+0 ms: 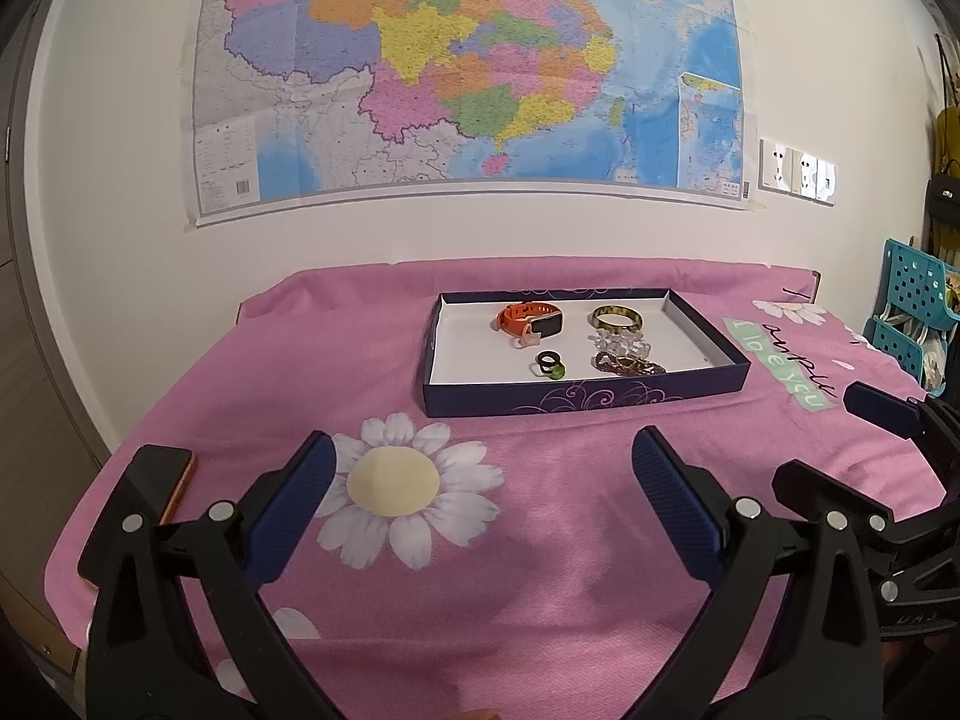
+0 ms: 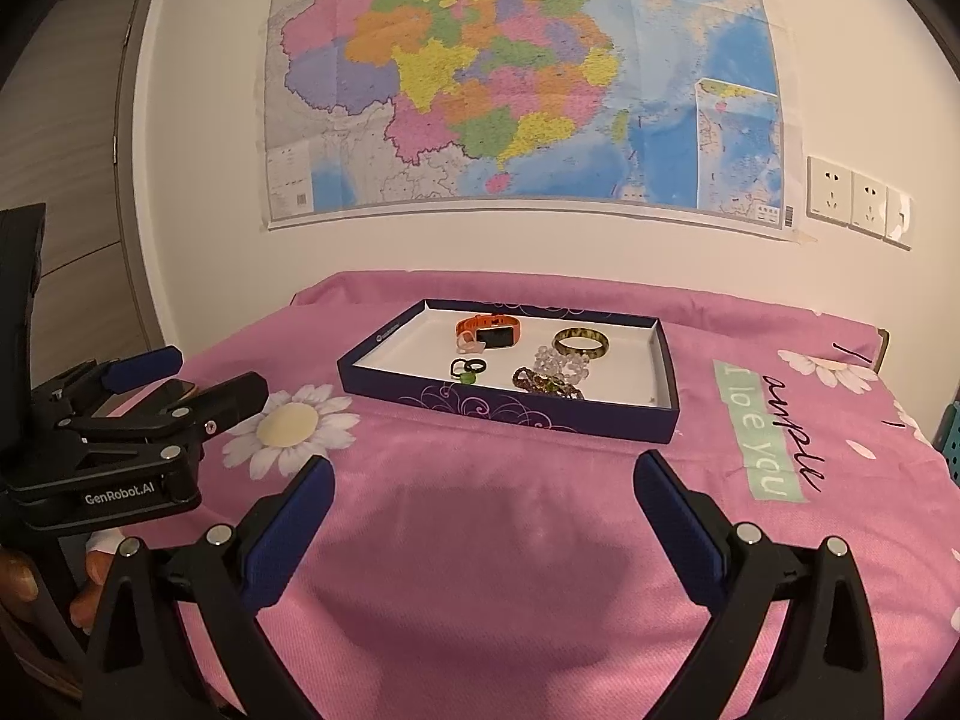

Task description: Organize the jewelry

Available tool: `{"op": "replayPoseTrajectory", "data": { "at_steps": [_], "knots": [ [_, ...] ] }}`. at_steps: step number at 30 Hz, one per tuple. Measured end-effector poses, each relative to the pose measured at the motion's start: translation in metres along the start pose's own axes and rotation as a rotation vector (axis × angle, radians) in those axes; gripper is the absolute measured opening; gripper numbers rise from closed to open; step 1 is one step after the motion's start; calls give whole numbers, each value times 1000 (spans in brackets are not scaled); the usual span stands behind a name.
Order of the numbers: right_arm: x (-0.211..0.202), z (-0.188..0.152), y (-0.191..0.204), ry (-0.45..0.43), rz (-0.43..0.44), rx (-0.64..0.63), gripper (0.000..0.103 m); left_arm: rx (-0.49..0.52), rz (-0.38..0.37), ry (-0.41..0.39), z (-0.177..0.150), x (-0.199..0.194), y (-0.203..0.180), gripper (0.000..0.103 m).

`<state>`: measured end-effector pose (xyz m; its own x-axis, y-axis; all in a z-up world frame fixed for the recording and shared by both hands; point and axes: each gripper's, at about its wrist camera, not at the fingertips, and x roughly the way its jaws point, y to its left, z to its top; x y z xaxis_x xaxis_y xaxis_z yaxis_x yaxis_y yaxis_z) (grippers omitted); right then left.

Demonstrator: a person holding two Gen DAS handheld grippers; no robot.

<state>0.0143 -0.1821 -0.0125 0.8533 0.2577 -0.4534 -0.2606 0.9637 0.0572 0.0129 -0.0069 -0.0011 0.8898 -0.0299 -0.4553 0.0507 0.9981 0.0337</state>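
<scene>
Both tongs, left (image 1: 483, 468) and right (image 2: 483, 495), spread and empty near front edge of surface (image 1: 540, 540); jewelry (image 1: 600, 339) all sits inside box (image 1: 585, 399) toward back edge, looks nearly done.

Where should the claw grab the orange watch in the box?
Probably the orange strap loop of the watch, not the screen. It lies on its side in the back left of the box, the strap arching behind the face. Come from above with the open left claw, jaws across the strap; the box walls block a low approach.
</scene>
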Motion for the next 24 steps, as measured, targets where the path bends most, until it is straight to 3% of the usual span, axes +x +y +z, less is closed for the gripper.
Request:
{"op": "replayPoseTrajectory", "data": {
  "at_steps": [24],
  "knots": [
    [0,0,0,-5,-2,3,96,-1,0,-2,0,0,1,97]
  ]
}}
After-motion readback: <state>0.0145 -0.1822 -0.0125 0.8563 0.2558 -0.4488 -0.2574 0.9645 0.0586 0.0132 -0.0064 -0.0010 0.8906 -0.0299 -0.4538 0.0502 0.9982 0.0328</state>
